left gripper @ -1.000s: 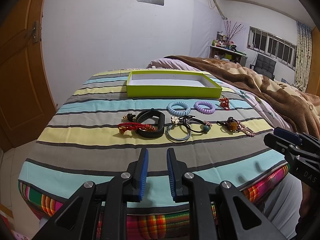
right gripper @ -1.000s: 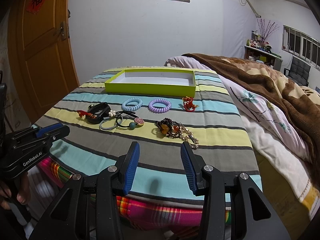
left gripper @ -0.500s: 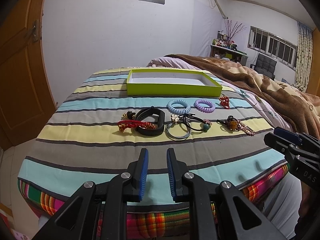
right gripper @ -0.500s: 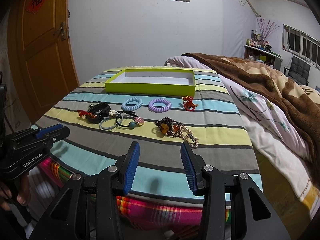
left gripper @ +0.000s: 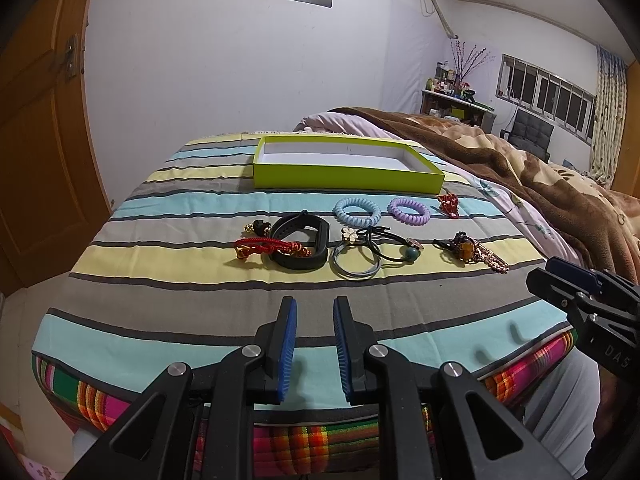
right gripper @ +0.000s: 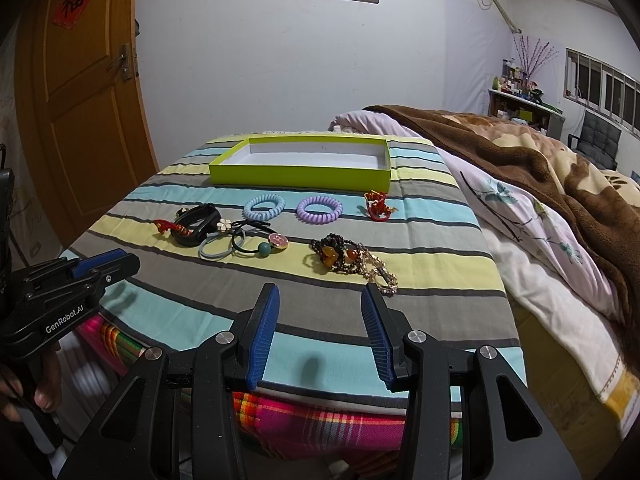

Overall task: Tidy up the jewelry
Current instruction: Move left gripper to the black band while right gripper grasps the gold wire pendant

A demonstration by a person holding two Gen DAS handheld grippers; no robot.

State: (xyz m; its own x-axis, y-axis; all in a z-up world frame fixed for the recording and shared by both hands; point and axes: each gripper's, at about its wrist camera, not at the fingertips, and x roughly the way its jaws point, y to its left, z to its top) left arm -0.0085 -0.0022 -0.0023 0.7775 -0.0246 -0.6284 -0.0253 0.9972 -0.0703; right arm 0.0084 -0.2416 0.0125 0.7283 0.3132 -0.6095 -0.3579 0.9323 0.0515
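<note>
An empty lime-green box (left gripper: 348, 176) (right gripper: 300, 174) lies at the back of the striped bed cover. In front of it lie a blue coil hair tie (left gripper: 357, 211) (right gripper: 264, 207), a purple coil hair tie (left gripper: 409, 211) (right gripper: 320, 210), a red ornament (left gripper: 449, 205) (right gripper: 378, 206), a black band (left gripper: 300, 246) (right gripper: 196, 224) with a red cord bracelet (left gripper: 272, 248), grey and black hair ties (left gripper: 360, 258) (right gripper: 232, 242), and a beaded bracelet (left gripper: 472, 252) (right gripper: 348, 260). My left gripper (left gripper: 314, 312) is open narrowly and empty, near the front edge. My right gripper (right gripper: 320, 300) is open wide and empty, short of the beaded bracelet.
A brown blanket (right gripper: 540, 160) covers the bed to the right. A wooden door (right gripper: 80, 100) stands at the left. The bed cover's front edge (left gripper: 280, 360) drops off below the grippers. A desk and chair (left gripper: 532, 132) stand at the far right.
Both grippers have barely moved; the left wrist view has shifted very slightly. No item has moved.
</note>
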